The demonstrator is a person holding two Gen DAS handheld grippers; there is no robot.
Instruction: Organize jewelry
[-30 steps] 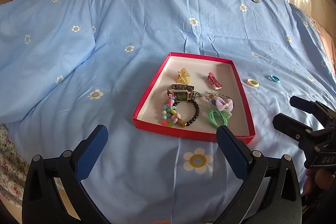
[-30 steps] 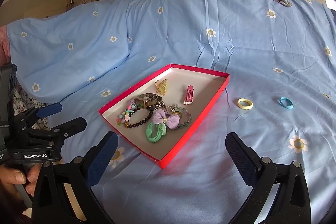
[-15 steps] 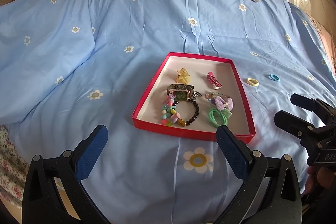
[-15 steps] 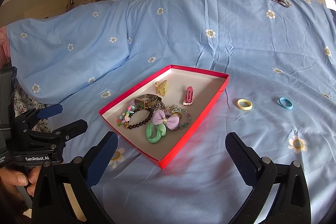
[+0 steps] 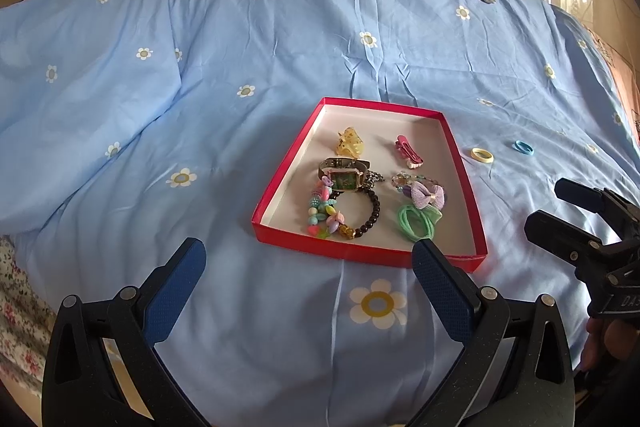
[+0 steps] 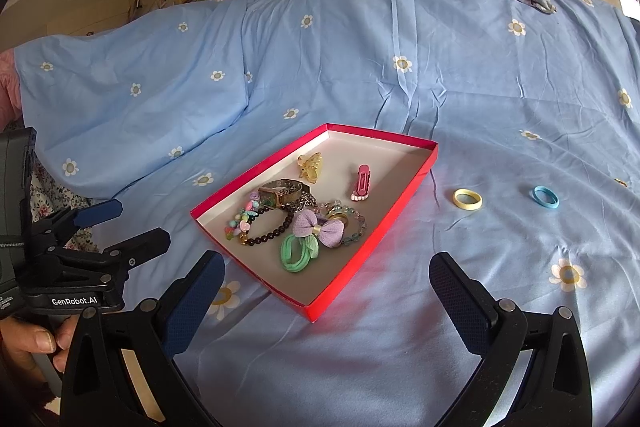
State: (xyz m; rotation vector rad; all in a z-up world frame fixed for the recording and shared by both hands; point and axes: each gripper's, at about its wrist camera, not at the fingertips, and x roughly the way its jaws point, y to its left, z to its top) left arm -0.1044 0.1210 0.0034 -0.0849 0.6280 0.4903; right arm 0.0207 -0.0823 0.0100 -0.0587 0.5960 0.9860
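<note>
Nothing moved: yellow ring (image 6: 467,197) beyond spread right fingers (image 6: 456,287).

Red tray (image 6: 404,187) of jewelry on blue bedspread (image 6: 360,67) — yellow ring (image 6: 467,198), blue ring (image 6: 545,197) beside it.

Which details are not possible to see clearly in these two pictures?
- Watch dial: too small to read in either wrist view.
- Beaded bracelet: partly covered by the purple bow in the right wrist view.
- Small gold object on the blanket: too small to identify.
- Person's hand: cut off by the right wrist view's edge.
</note>
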